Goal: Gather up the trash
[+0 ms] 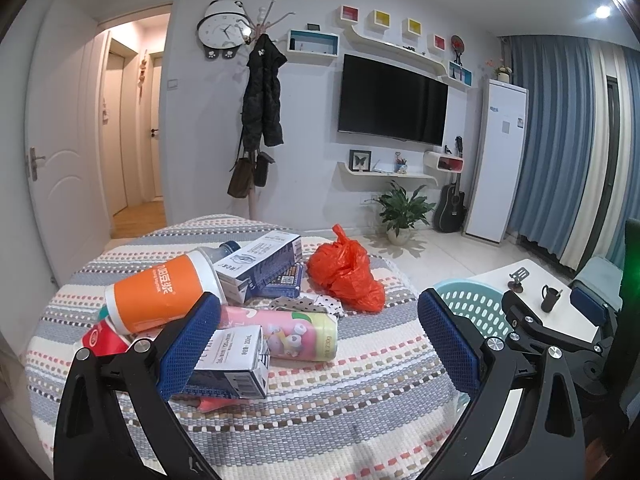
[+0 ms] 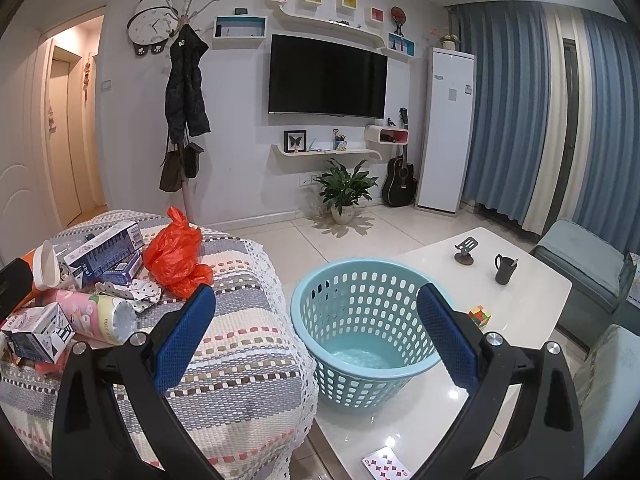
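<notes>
Trash (image 1: 224, 308) is piled on the striped cover left of the blue basket (image 2: 360, 320); nothing is seen in the basket. Left gripper (image 1: 320, 344) and right gripper (image 2: 316, 344) are spread wide, empty. Nothing judged collected.

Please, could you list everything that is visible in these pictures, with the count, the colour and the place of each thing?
cup: 1, orange and white, lying on the trash pile
cartons: 3 at least, blue and white, in the pile
pink canister: 1, lying in the pile
plastic bag: 1, orange, beside the pile
striped cloth: 1, under the trash
basket: 1, light blue, on white table
mug: 1, black, on table
puzzle cube: 1, multicoloured, on table
playing card: 1, table edge
left gripper: open
right gripper: open
</notes>
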Motion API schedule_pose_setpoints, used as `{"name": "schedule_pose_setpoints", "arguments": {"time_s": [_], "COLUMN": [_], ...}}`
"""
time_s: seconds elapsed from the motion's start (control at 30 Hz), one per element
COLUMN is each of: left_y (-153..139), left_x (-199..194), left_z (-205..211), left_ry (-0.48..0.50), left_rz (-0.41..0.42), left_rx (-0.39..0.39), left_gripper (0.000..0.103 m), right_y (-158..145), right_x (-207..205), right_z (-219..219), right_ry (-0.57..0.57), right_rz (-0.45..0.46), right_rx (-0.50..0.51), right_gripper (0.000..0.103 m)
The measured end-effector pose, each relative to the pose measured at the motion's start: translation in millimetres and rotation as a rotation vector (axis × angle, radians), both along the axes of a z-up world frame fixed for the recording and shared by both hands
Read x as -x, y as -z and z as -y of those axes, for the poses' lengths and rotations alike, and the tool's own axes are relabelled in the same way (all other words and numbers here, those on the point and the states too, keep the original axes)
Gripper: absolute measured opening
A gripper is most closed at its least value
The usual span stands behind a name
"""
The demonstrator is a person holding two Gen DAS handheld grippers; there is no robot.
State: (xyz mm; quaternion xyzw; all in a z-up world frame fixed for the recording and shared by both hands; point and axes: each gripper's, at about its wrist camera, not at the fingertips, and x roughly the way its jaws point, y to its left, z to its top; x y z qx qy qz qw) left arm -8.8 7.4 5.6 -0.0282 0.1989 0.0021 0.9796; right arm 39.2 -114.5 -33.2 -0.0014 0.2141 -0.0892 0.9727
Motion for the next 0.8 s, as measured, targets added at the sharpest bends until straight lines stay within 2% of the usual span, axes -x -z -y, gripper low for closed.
{"name": "schedule_pose_setpoints", "arguments": {"time_s": [0.6,0.8], "left_y": [2.7,3.2], "left_x": [-0.7,-4.3], "left_z": [-4.5,-30.6], "left_ry": [0.009,0.000], "left_rz": [0.000,-0.016], "left_rx": [0.012,0.047], "left_gripper": [0.096,0.096], "right_y": [0.9,-0.8], "right_x": [-4.7,-24.9], "right_z": [3.9,-7.5], "right_ry": [0.001,-0.095], "right_rz": [-0.007,-0.031], "right_rx": [-0.010,-0.024], "right_gripper": [0.095,0.095]}}
